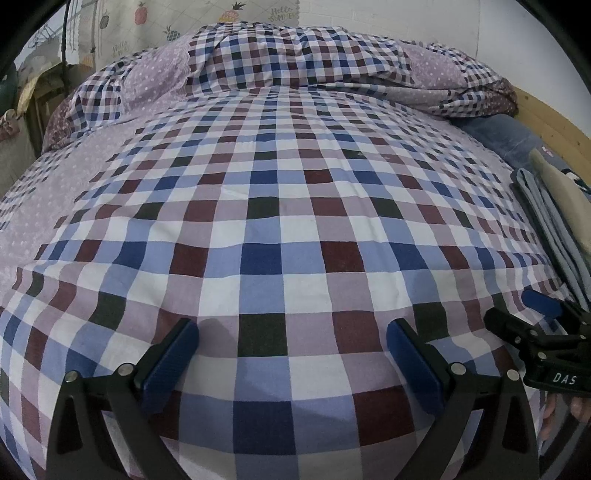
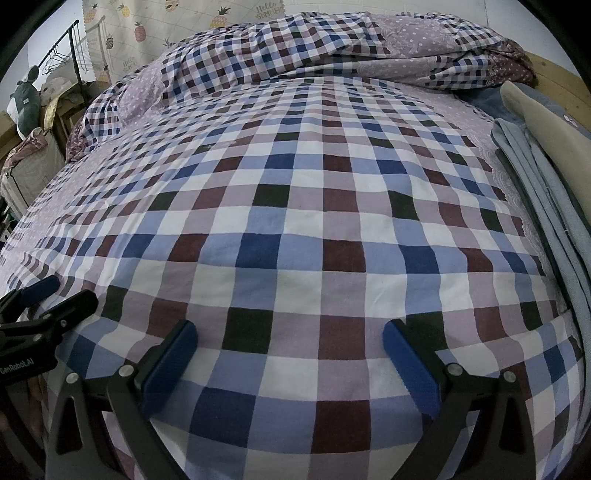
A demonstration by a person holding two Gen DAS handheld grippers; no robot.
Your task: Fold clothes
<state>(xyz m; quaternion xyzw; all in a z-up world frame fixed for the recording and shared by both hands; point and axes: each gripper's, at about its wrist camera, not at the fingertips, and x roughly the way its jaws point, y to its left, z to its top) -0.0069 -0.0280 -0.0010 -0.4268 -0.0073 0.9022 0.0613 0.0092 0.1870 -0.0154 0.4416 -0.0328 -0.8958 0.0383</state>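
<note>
Blue-padded fingers of my left gripper fill the bottom of the left wrist view, spread wide apart with nothing between them, just above the checked bedsheet. My right gripper sits the same way at the bottom of the right wrist view: fingers apart, empty, over the same sheet. Each gripper shows in the other's view: the right one at the lower right edge of the left view, the left one at the lower left edge of the right view.

Clothes to fold: a stack of grey-blue folded garments lies along the right edge of the frame, on the bed's side, with a cream piece resting on top. In the left view the same stack sits at the right edge, near the right gripper's tip; I cannot tell whether they touch.

Outward: a bunched checked quilt runs across the top of the frame at the far end of the bed. Behind it hangs a pineapple-print curtain. A clothes rack with hangers stands at the upper left, a green plush toy below it.
</note>
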